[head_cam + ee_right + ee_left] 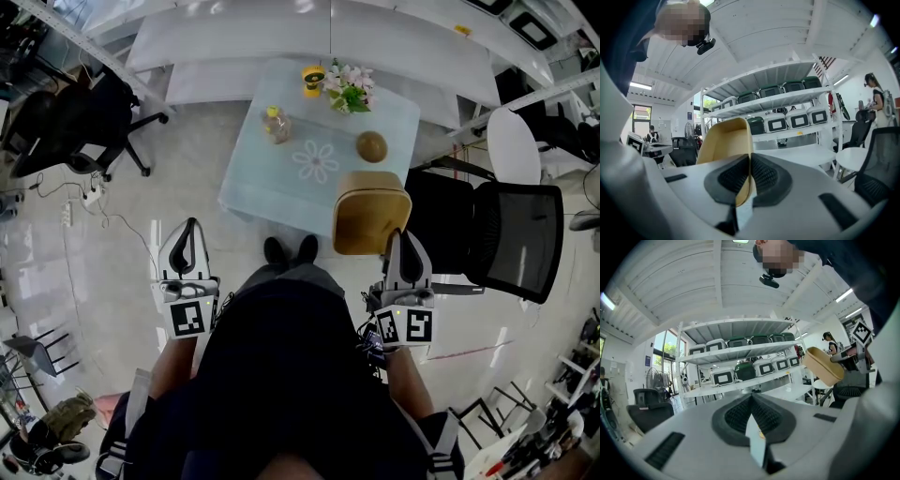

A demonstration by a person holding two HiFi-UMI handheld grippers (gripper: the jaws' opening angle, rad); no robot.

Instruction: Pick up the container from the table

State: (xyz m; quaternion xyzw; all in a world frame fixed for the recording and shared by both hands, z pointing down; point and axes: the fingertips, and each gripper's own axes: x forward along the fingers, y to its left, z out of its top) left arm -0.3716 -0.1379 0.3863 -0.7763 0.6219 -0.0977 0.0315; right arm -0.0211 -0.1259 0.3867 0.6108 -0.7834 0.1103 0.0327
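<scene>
The container (371, 214) is a tan, open paper tray, held up off the table in front of the person. My right gripper (397, 240) is shut on its near wall. In the right gripper view the container (723, 140) rises to the left of the gripper (749, 161), its thin wall pinched between the black pads. My left gripper (190, 231) hangs to the left of the person's legs, shut with nothing in it. The left gripper view shows the left gripper (752, 399) with its pads together, and the container (824, 365) held out at the right.
A pale glass table (253, 178) stands ahead with a bottle (276, 124), a yellow cup (313, 80), flowers (350, 90) and a brown ball (371, 146). A black mesh chair (511, 239) is close on the right, another chair (70, 127) at far left. White benches run behind.
</scene>
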